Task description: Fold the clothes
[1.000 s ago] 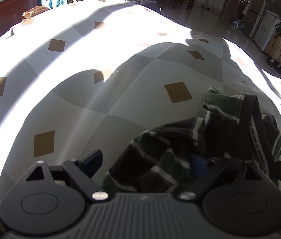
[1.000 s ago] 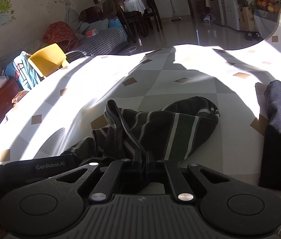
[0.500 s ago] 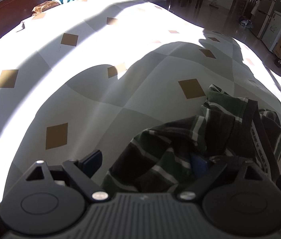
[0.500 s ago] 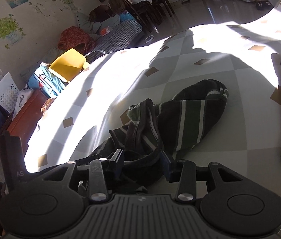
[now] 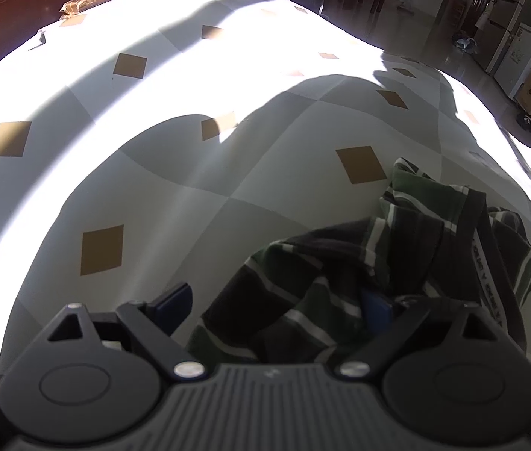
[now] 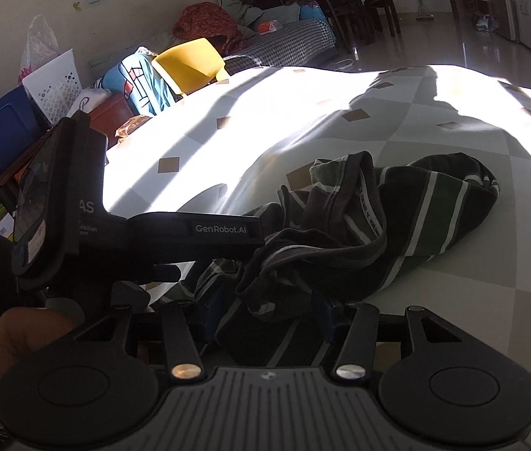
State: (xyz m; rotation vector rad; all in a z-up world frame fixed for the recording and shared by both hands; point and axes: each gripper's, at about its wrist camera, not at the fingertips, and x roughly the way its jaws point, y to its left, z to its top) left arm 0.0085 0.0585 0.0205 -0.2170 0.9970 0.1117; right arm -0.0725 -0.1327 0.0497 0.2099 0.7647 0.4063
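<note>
Between the half-open right gripper (image 6: pixel 265 310), whose jaws have just been opening, lies the crumpled dark green striped cloth garment (image 6: pixel 397 221), so pinch one edge cleanly while the wide-open left gripper (image 5: pixel 276 302) takes another.

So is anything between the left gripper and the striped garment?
Nothing visible. The left gripper hangs open right over the striped garment, whose near edge lies between its fingers. Only bare tablecloth lies around it.

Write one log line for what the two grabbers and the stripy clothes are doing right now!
left gripper: open over striped garment | right gripper: jaws just opening, cloth loose between | garment: crumpled on tablecloth, unfolded
</note>
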